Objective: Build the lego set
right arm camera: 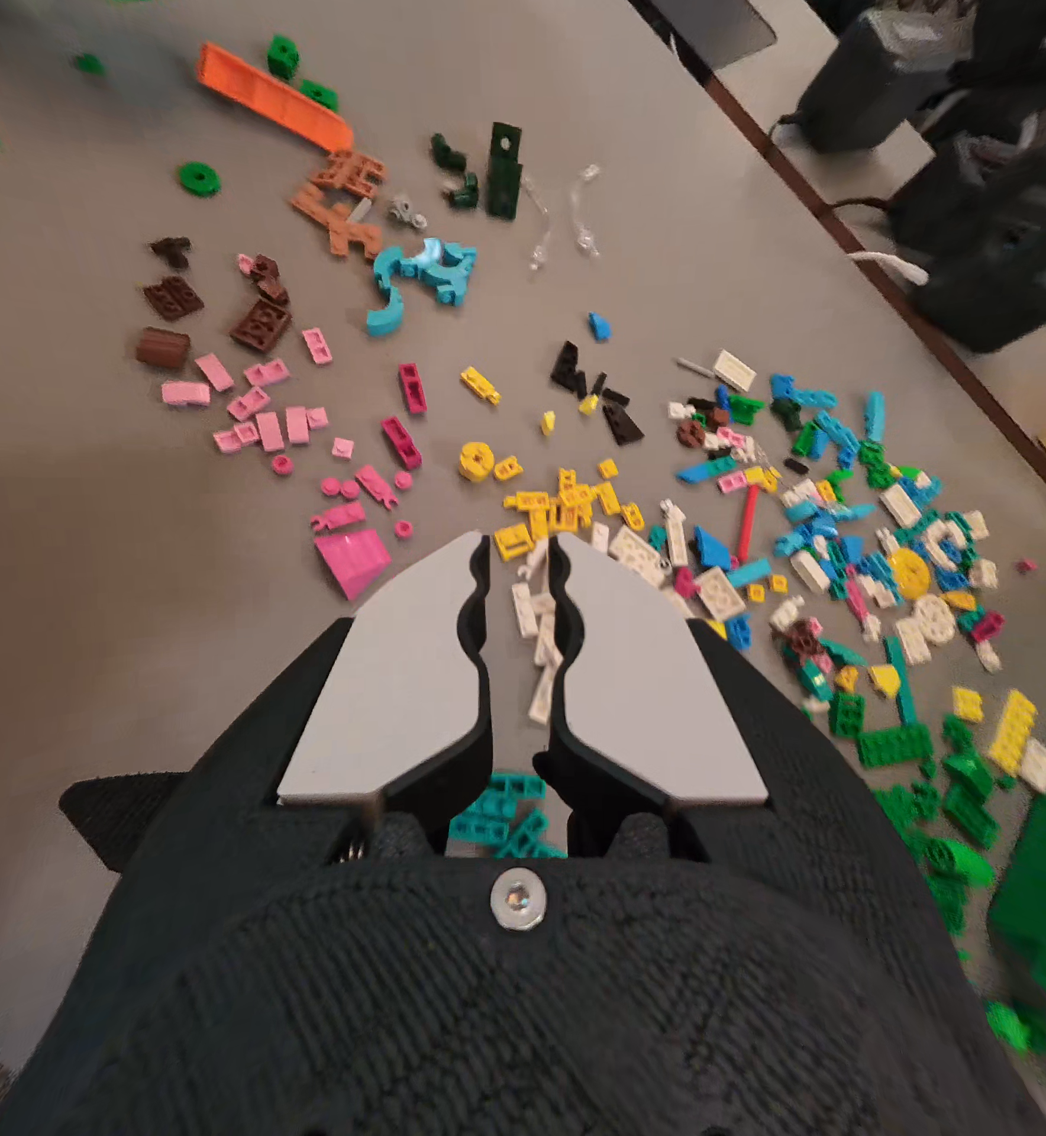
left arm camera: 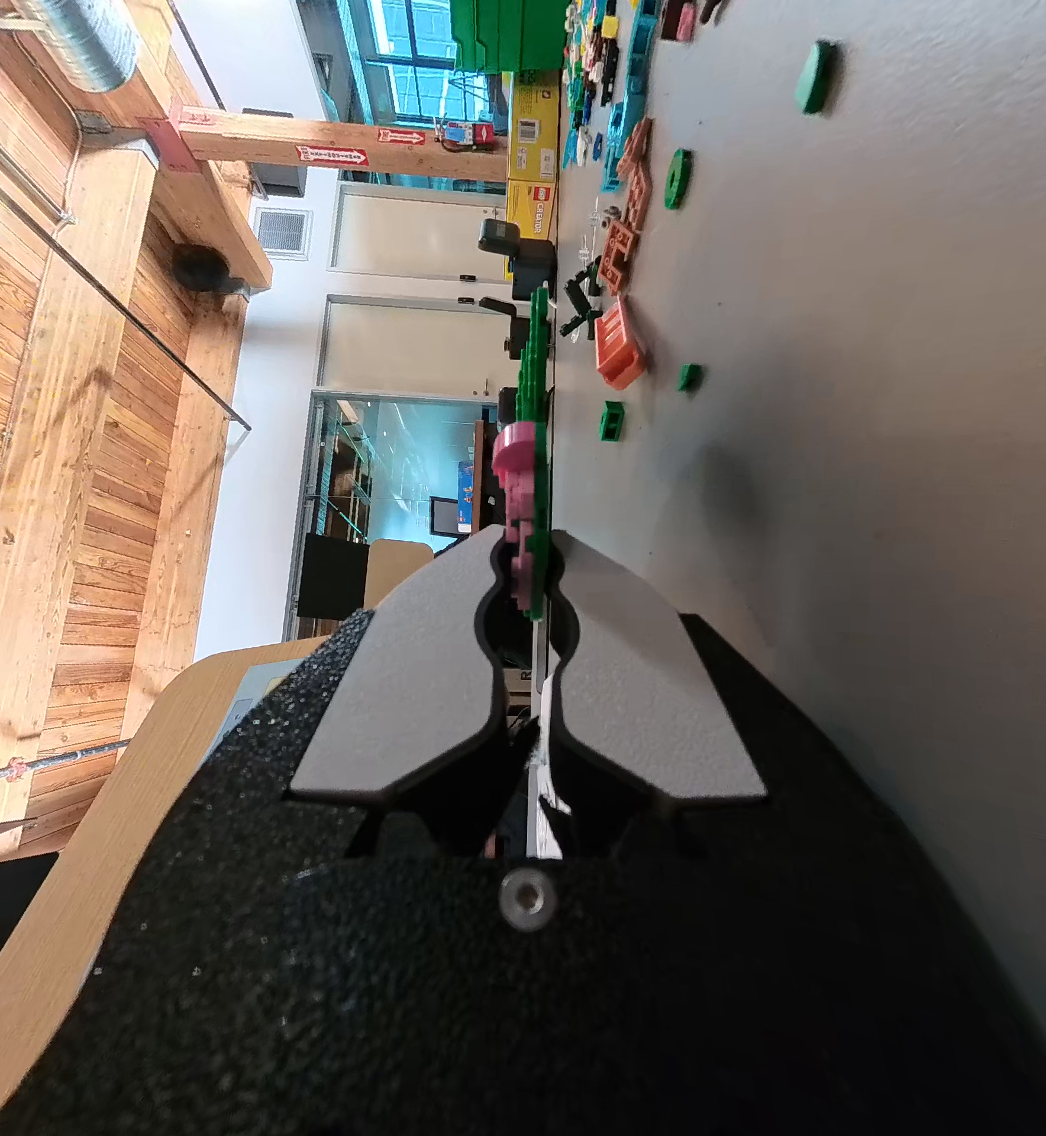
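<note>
Lego plate point(left arm camera: 538, 467), green with pink bricks point(left arm camera: 517, 492) on it, sits pinched edge-on in the left tool point(left arm camera: 530, 553). Right tool point(right arm camera: 517, 547) hovers slightly spread, empty, above loose pieces point(right arm camera: 563, 504) on the grey surface point(right arm camera: 78, 553).

The left gripper point(left arm camera: 530, 571) is rolled on its side, its jaws clamped on the edge of a thin green plate point(left arm camera: 539, 430) carrying pink bricks point(left arm camera: 517, 498) and a round pink piece point(left arm camera: 511, 445). The grey table point(left arm camera: 877, 430) runs up the right side, with an orange crate-like piece point(left arm camera: 619, 344), brown plates point(left arm camera: 628, 203) and small green pieces point(left arm camera: 613, 421) strewn over it
</note>
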